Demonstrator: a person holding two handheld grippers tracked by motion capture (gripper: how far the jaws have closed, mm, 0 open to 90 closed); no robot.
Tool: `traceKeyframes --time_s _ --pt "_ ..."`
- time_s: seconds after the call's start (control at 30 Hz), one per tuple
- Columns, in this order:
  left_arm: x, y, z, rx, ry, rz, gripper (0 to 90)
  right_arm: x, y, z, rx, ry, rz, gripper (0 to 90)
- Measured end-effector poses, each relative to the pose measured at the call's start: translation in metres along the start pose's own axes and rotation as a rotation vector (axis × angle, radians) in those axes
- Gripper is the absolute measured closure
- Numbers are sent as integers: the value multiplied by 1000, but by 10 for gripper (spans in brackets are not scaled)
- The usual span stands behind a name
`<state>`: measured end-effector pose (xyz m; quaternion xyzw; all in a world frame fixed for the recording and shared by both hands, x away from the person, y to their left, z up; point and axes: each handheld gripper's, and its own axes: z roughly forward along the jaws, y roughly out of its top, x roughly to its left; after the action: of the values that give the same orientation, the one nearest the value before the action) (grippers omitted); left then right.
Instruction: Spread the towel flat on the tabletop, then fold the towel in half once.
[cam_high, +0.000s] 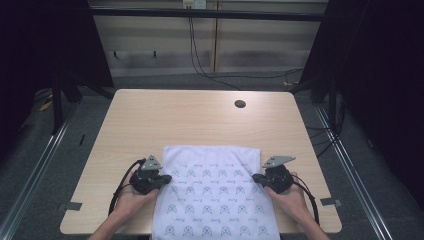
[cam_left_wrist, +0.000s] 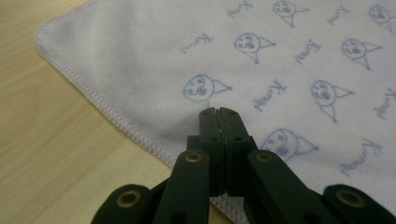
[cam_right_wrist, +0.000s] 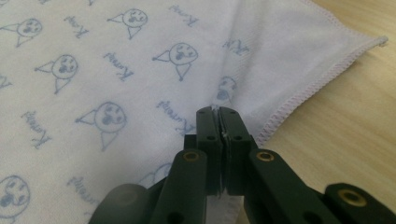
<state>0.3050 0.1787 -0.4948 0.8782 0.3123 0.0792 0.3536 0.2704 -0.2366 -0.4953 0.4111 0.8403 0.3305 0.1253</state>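
The left gripper sits on the left edge of the printed cloth, and in the left gripper view its jaws are pressed flat together with the stitched hem of the cloth running in under them. A small pucker rises just ahead of the tips, so I judge a fold of fabric is pinched between the jaws rather than merely lying below them. The hand behind it rests low on the counter, which keeps the grip close to the surface, so the cloth stays flat rather than lifted.

The cloth lies spread at the near edge of the counter, centred between the two hands, its far edge straight and its near part running over the counter's near edge toward the person. It looks smooth, which suits a fold: both side edges are free to be taken at once.

The right gripper mirrors the first on the cloth's right edge. In the right gripper view its jaws are likewise closed tight, with a ridge of fabric drawn up into the tips and the hem passing just beside them.

Gripping the two opposite edges level with each other likely serves to carry the cloth evenly, so a fold lands square rather than skewed. The far half of the counter, with its round cable hole, leaves room for that.
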Motion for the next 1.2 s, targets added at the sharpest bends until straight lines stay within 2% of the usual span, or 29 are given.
traceKeyframes --time_s 0.07,0.17,0.2,0.3,0.33,0.4,0.43,0.53,0.57,0.63,0.67,0.73,0.87,0.97,1.0,1.1,1.17,1.2 --pt "3 0 0 -4 -8 -15 896 -2 1 0 8 -16 -3 893" --pt "5 -2 -2 -2 -13 -27 896 -9 1 -1 7 -19 36 895" --pt "5 -4 -4 -4 -10 -28 896 -11 0 -2 3 -5 48 895" --pt "5 -6 -6 0 2 -14 895 -12 -4 -5 0 -11 52 883" --pt "5 -6 -6 -1 -3 -18 893 -13 -5 -5 -1 -8 67 857" --pt "5 -6 -7 8 -11 -15 889 -13 -5 -6 -2 -24 67 781" --pt "6 -7 -8 10 -24 -27 884 -13 -5 -7 -8 -14 75 736" --pt "7 -9 -13 11 -52 -40 806 -16 -4 -17 -63 -2 83 709" --pt "8 -10 -16 -8 -52 -50 764 -18 -3 -19 -73 -8 89 705" --pt "12 -9 -25 -52 -42 -82 705 -22 -2 -22 -85 -10 93 705" --pt "14 -9 -29 -67 -22 -86 688 -24 -2 -23 -79 -12 98 697" --pt "21 -8 -34 -87 -14 -113 649 -28 -2 -23 -88 -13 97 684" --pt "35 -2 -31 -87 14 -150 595 -35 4 -24 -88 -12 94 618" --pt "46 1 -28 -110 15 -182 549 -49 15 -22 -82 19 97 578" --pt "48 2 -27 -122 18 -190 547 -54 19 -22 -94 17 107 573" --pt "58 7 -23 -101 25 -197 512 -72 30 -16 -121 -1 124 562" --pt "62 10 -21 -133 18 -221 510 -78 34 -11 -120 -16 133 550" --pt "63 13 -20 -126 12 -237 505 -81 36 -8 -124 -21 134 547"
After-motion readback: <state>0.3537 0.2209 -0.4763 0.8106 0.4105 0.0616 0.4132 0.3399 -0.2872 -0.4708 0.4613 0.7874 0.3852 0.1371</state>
